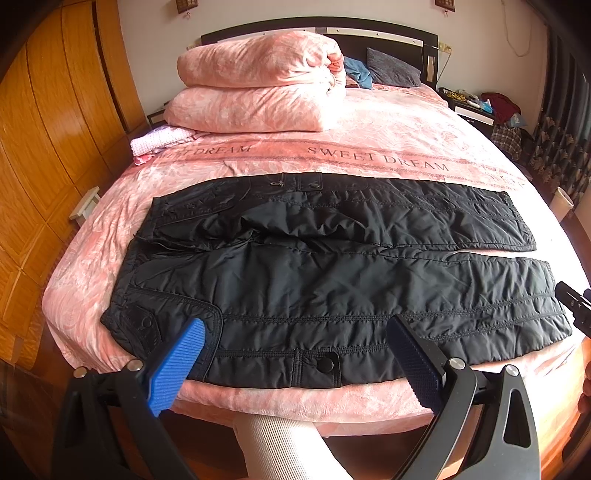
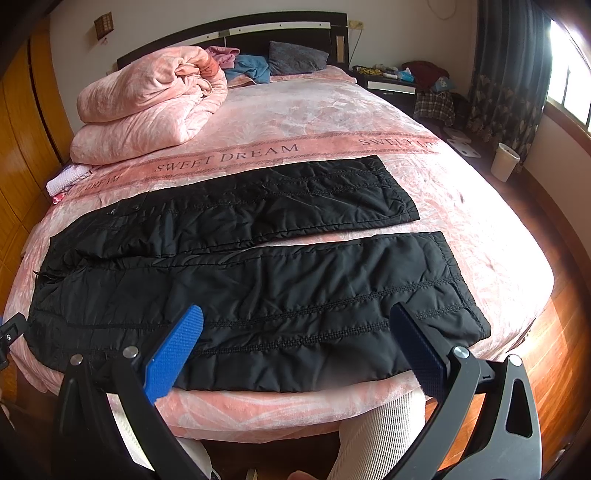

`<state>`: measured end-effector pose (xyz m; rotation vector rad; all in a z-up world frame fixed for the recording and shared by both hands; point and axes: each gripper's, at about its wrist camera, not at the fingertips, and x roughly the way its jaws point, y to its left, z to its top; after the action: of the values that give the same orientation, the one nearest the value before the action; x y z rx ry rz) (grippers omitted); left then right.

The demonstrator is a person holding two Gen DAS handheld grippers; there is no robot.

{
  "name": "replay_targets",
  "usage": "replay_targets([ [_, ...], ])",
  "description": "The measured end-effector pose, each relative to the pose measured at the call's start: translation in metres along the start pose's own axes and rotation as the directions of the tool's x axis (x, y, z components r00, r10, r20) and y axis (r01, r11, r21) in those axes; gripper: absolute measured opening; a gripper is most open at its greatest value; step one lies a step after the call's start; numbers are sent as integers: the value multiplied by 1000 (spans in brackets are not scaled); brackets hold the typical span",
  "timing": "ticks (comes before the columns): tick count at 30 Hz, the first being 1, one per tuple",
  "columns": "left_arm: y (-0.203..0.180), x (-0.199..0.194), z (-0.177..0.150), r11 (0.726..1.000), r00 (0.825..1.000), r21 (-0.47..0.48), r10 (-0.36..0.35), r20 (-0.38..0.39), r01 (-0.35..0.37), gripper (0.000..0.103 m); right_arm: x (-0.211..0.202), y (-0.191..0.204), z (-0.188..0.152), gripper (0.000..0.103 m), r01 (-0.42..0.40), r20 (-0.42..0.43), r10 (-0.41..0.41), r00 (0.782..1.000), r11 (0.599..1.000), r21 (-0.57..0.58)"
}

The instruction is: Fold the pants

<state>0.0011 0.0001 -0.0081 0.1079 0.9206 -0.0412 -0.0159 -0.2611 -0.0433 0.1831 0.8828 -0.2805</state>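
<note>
Nearest us, our left gripper (image 1: 295, 354) and right gripper (image 2: 295, 347) hover with jaws spread wide, apparently just above the near leg. The black pants (image 1: 332, 273) lie flat across the pink bed (image 1: 388, 125), legs slightly apart. Beyond, a folded quilt (image 1: 258, 81) sits near the headboard (image 1: 369, 31).

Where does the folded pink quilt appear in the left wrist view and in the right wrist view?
Left wrist view: the folded pink quilt lies upper centre, left of the grey pillow.
Right wrist view: the quilt lies upper left.
Shared landmark: the black pants spread flat below it in both.
</note>
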Motion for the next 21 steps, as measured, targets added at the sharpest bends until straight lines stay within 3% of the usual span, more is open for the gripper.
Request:
replay_targets([
  [21, -11, 5, 0, 1000, 1000, -1, 3, -6, -3, 99, 5, 0, 3, 101, -1, -6, 1, 1000, 1000, -4],
])
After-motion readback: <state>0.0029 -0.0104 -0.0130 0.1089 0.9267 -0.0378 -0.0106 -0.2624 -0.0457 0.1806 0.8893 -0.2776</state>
